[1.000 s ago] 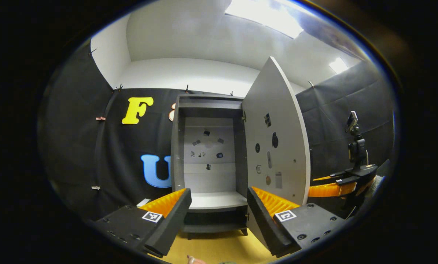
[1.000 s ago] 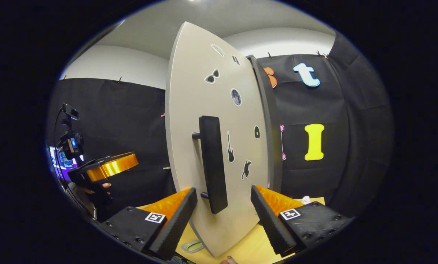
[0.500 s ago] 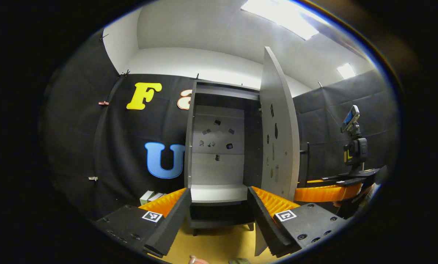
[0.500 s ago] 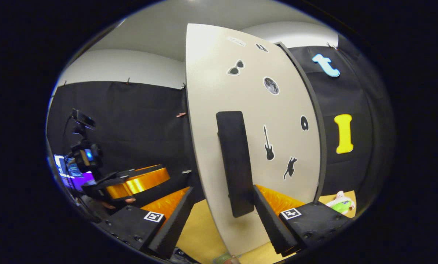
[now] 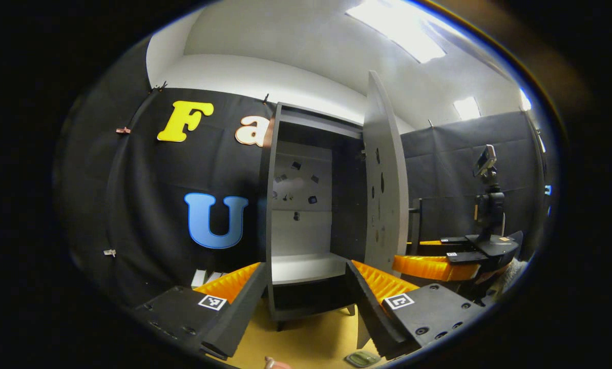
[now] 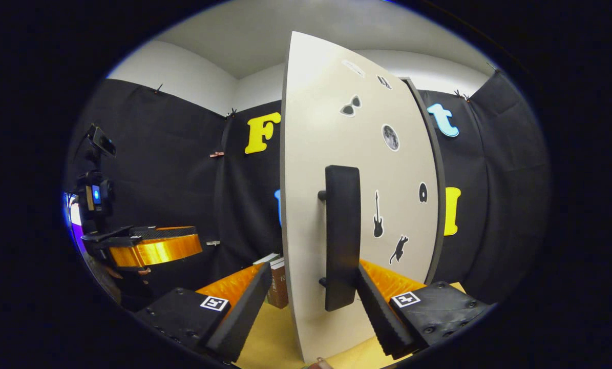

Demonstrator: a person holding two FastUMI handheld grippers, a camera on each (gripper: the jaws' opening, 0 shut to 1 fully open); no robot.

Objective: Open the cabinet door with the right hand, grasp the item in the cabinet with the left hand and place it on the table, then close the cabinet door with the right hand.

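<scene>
The cabinet door stands swung well out from the cabinet, seen nearly edge-on in the left gripper view and face-on in the right gripper view. Its dark upright handle sits between the fingers of the right gripper, closer to the right-hand finger, which lies just beside or against it; contact cannot be told, and the fingers are spread wide, not pinching the handle. Small dark stickers dot the door's face.

Inside the cabinet the pale shelf looks bare; the item meant to be taken out cannot be made out there. A small greenish object lies on the yellow table by the door's lower corner.

The left gripper hangs in front of the cabinet's lower part, apart from it, fingers spread and holding nothing. Some books stand behind the door on the table.
</scene>
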